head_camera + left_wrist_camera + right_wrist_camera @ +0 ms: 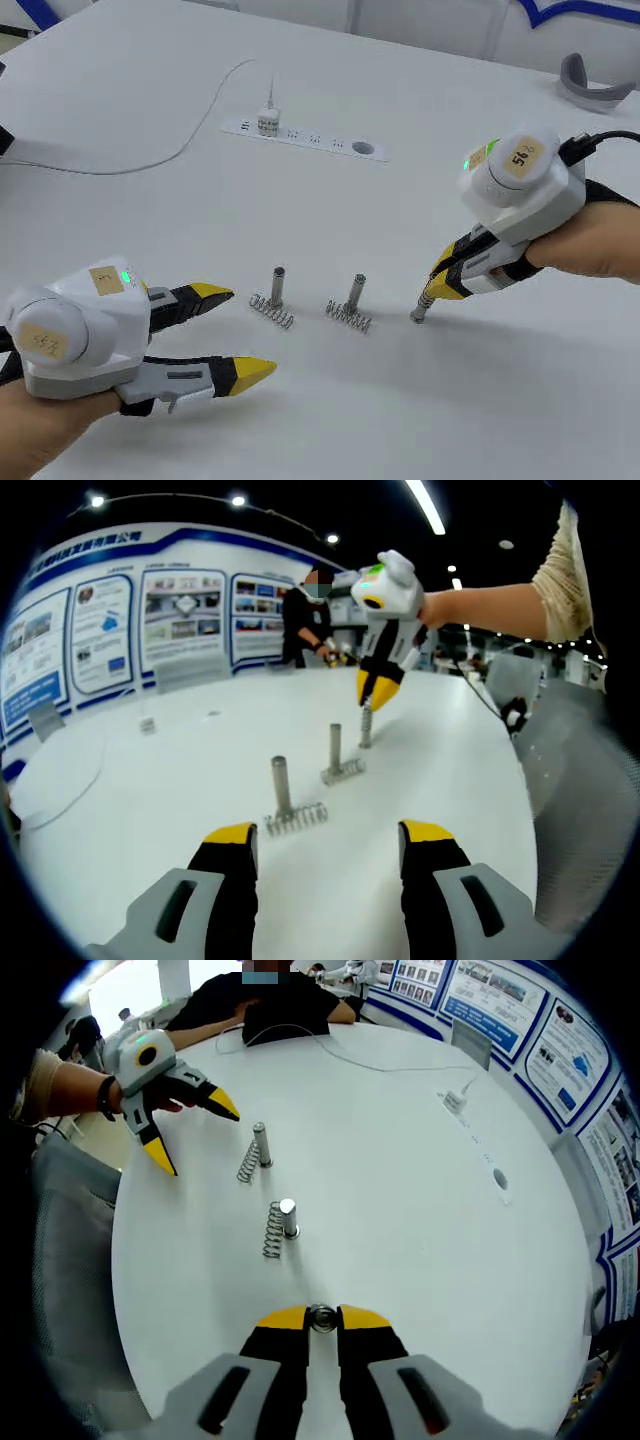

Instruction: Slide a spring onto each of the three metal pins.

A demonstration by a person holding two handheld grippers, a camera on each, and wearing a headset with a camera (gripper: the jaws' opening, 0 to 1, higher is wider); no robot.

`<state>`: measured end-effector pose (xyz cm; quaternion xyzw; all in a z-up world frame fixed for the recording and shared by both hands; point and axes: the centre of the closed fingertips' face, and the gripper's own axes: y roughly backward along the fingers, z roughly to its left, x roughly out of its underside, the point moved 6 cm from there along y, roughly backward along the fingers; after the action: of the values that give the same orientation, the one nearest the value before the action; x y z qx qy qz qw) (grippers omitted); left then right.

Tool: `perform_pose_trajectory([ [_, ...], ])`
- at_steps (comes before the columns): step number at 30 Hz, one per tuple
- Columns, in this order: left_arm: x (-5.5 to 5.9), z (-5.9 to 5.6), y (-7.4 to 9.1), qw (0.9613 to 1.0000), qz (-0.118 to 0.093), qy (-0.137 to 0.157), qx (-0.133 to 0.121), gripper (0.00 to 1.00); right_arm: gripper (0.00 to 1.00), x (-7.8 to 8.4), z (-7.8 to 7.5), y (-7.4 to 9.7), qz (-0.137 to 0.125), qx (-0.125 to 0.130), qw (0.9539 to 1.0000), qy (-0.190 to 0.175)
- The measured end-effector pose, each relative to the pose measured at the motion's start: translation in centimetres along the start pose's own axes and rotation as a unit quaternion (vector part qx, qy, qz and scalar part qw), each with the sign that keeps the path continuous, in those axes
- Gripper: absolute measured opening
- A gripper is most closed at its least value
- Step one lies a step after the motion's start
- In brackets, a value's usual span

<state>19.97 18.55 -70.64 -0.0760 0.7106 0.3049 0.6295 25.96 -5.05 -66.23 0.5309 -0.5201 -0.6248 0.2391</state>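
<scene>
Springs are the job: the held spring is pinched in the right claw, jaws together on it, over the right pin, which looks tilted. The other 2 lie flat on the surface: the middle spring by the middle pin, the left spring by the left pin. The left claw hovers with its jaws apart and empty. The pins seem to stand loose, so sideways pressure could topple the right pin. A squeezed coil could also bind or flick away.
</scene>
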Motion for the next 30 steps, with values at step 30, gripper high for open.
perform_pose_trajectory([
  [30, 0.2, 0.2, 0.1, 1.0000, 0.002, 0.004, -0.003, 0.59, 0.17, 0.0, 0.2, 0.3, -0.028, 0.014, 0.9994, -0.015],
])
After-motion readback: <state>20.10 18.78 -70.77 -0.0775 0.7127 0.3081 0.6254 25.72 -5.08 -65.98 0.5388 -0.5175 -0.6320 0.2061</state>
